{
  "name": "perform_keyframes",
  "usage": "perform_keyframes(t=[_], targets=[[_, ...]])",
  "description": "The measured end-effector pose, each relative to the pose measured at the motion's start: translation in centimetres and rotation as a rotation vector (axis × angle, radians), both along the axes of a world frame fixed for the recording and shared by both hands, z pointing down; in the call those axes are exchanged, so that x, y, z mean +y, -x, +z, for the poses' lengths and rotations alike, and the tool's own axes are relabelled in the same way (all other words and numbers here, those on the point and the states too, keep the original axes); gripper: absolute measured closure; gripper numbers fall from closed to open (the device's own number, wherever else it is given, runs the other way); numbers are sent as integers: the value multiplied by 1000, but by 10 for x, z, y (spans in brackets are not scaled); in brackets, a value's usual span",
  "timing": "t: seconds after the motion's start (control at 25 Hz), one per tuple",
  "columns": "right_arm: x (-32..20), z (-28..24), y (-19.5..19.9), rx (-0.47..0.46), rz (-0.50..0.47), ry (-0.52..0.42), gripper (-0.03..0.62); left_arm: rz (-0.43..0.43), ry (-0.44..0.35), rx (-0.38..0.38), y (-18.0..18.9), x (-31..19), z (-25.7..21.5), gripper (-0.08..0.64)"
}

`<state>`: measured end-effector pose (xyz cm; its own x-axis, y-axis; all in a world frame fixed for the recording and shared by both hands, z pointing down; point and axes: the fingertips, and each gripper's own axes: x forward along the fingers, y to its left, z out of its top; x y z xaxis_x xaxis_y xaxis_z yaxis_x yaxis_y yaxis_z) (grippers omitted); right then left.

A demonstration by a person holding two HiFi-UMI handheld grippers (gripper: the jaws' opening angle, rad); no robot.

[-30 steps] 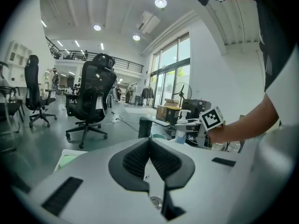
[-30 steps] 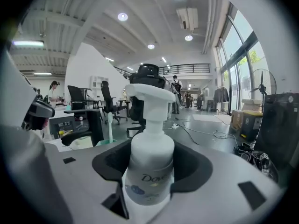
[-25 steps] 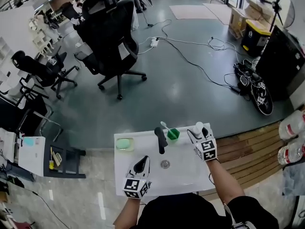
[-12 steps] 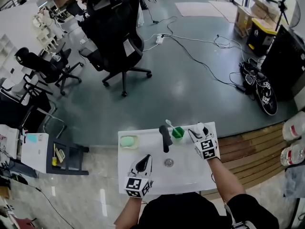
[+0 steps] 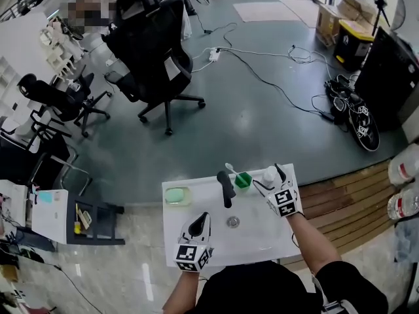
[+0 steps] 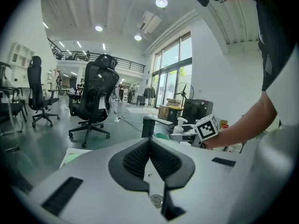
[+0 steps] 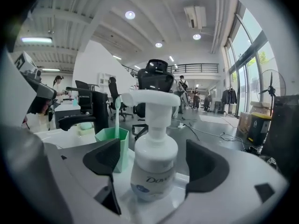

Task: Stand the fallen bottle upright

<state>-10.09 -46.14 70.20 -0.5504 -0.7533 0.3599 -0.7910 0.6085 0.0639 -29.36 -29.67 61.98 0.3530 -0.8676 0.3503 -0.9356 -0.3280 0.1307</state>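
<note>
A white pump bottle point(image 7: 154, 174) stands upright on the white counter's back right point(image 5: 269, 173). My right gripper point(image 7: 155, 158) straddles it. Its jaws have just been opening, and there is a gap between each pad and the bottle, so nothing presses on it. In the head view the right gripper point(image 5: 268, 178) sits at the counter's far right edge. My left gripper point(image 5: 198, 226) rests near the front of the counter, its jaws shut on nothing point(image 6: 150, 158). From the left gripper view the bottle point(image 6: 180, 123) shows beside the right gripper's marker cube.
A green cup point(image 5: 243, 180) with a toothbrush stands just left of the bottle point(image 7: 113, 146). A black faucet point(image 5: 226, 187) rises mid-counter above the drain point(image 5: 233, 222). A soap dish point(image 5: 175, 195) lies at the back left. Office chairs and cables fill the floor beyond.
The right gripper's jaws have spread apart and let go of the bottle, which now stands by itself between them. The left gripper has not moved.
</note>
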Motion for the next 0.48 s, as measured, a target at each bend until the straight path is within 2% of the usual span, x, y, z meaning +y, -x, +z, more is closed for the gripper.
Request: perform_keyframes(t=[0.28,0.48], targets=[[36,-47,-5,-8,-57,-84,138,11,-10,1,-8,2,-4,543],[64,-97,-12,-39,-70,-213,137,31,-15,5,-18,1,-7,543]])
